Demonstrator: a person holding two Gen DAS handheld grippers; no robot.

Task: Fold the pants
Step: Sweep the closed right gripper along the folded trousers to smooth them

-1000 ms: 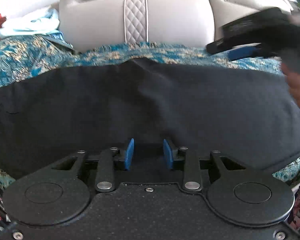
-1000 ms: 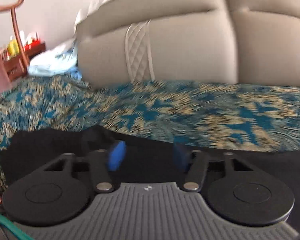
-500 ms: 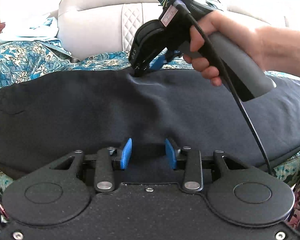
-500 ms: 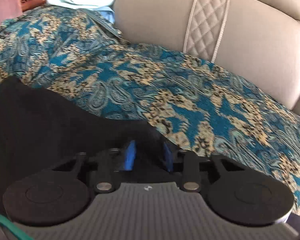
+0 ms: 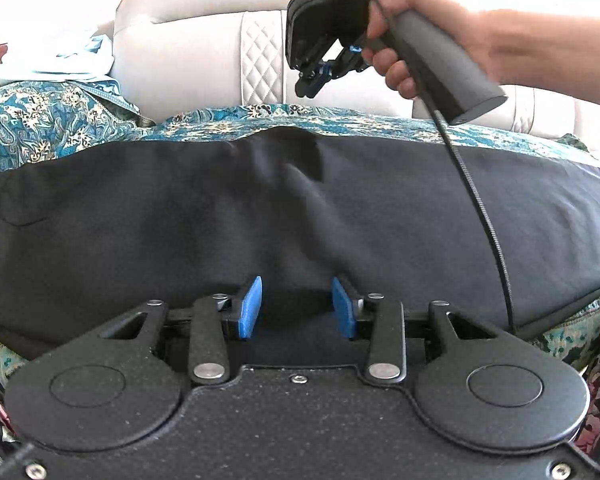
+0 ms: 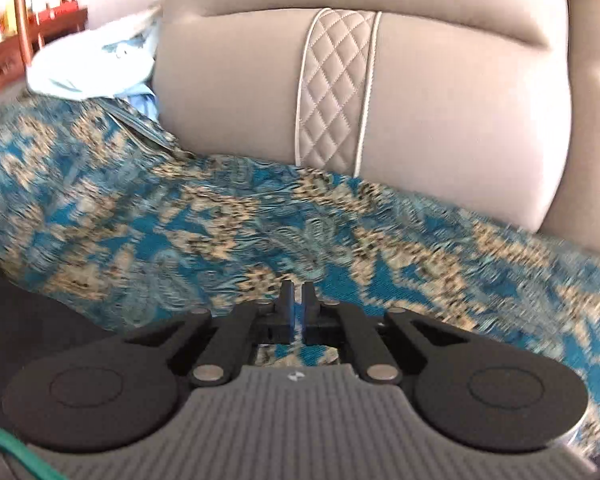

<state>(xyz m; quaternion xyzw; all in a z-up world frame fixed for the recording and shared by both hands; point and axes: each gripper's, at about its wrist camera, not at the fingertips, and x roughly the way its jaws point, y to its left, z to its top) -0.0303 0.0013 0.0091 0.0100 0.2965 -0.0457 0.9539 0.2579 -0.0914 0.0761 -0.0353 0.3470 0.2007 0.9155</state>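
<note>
The black pants [image 5: 260, 216] lie spread wide across the patterned blue bed cover [image 5: 52, 120], with a small raised wrinkle at the far edge near the middle. My left gripper [image 5: 296, 308] is open over the pants' near edge, its blue pads apart and nothing between them. My right gripper [image 6: 298, 300] is shut and empty, lifted above the bed cover [image 6: 260, 232]; it also shows in the left wrist view [image 5: 316, 76], held in a hand above the pants' far edge. A corner of the pants [image 6: 28, 320] shows at lower left in the right wrist view.
A beige padded headboard [image 6: 420, 92] with a quilted stripe stands behind the bed. Light blue cloth [image 6: 88, 68] is piled at the back left, next to wooden furniture [image 6: 24, 40]. The right gripper's cable [image 5: 484, 216] hangs across the pants.
My right gripper let go of the pants' far edge, shut, and rose up off the bed. The left gripper stayed open at the near edge.
</note>
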